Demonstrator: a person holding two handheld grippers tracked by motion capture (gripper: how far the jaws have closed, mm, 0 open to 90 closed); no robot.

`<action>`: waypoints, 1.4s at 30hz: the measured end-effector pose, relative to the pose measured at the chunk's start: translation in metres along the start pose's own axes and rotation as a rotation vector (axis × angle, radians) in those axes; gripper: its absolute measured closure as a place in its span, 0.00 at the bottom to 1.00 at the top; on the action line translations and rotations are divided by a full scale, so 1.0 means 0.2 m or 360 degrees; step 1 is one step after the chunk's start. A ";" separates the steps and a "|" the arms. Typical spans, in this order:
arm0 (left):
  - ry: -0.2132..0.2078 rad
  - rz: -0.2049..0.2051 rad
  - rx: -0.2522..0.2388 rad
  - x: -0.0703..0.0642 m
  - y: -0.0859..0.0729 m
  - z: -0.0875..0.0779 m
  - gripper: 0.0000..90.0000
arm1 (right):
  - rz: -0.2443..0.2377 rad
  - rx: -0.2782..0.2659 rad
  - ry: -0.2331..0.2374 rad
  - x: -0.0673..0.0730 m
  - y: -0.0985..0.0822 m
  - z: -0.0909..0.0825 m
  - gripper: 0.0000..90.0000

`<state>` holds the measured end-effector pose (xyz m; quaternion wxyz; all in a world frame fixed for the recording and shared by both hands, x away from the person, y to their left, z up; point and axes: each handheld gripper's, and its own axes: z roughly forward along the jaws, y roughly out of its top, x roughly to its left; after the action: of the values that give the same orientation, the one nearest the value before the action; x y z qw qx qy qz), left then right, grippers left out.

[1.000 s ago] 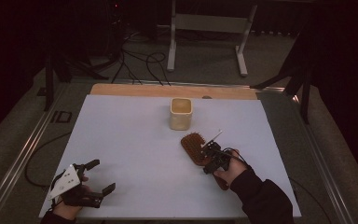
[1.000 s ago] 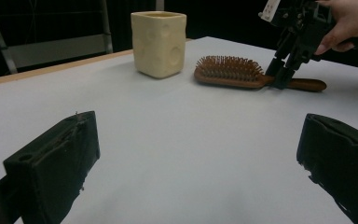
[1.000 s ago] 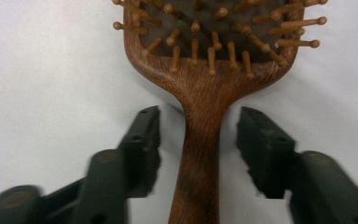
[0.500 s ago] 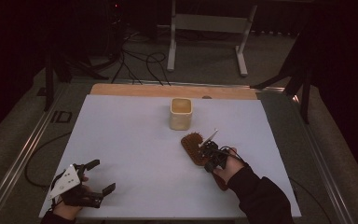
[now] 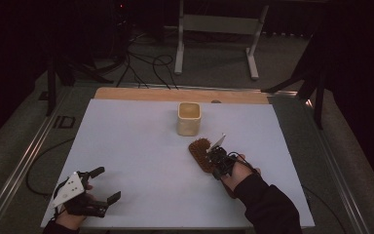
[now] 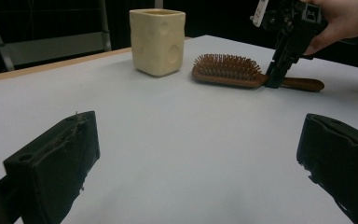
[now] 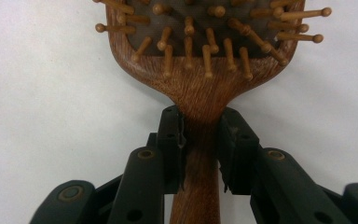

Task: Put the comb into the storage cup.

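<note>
Here, the right hand-held gripper (image 7: 200, 140) has just closed on the hairbrush (image 7: 205, 70) neck — brown wood, ball-tipped bristles upward.

Cream cup (image 5: 189, 118) upright mid white table (image 5: 136, 146); metal stand (image 5: 219, 29) & cables (image 5: 146, 63) behind

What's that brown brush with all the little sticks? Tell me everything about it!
It is a hairbrush that looks like dark reddish-brown wood, with an oval head full of thin wooden pins tipped with tiny balls. It lies flat on the white table, pins up, a little in front of the cream cup without touching it. The right tongs have just been closing and now squeeze its neck, where the handle meets the head.
</note>
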<state>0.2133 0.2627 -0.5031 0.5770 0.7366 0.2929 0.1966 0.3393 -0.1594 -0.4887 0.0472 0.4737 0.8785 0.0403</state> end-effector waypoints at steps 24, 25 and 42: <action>0.0005 -0.0009 0.0004 0.01 0.00 0.00 0.00 | -0.0051 -0.0354 -0.0011 0.01 -0.15 0.00 0.82; 0.0005 -0.0009 0.0003 0.00 0.00 0.00 0.00 | -0.0048 -0.0360 -0.0005 0.00 -0.15 0.00 0.82; 0.0009 -0.0020 0.0025 0.01 -0.01 0.01 0.00 | -0.0119 -0.0560 0.0061 0.00 -0.20 -0.03 0.82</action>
<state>0.2156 0.2622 -0.5048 0.5715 0.7388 0.3006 0.1927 0.3053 -0.1821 -0.4866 0.1140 0.4244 0.8756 0.2008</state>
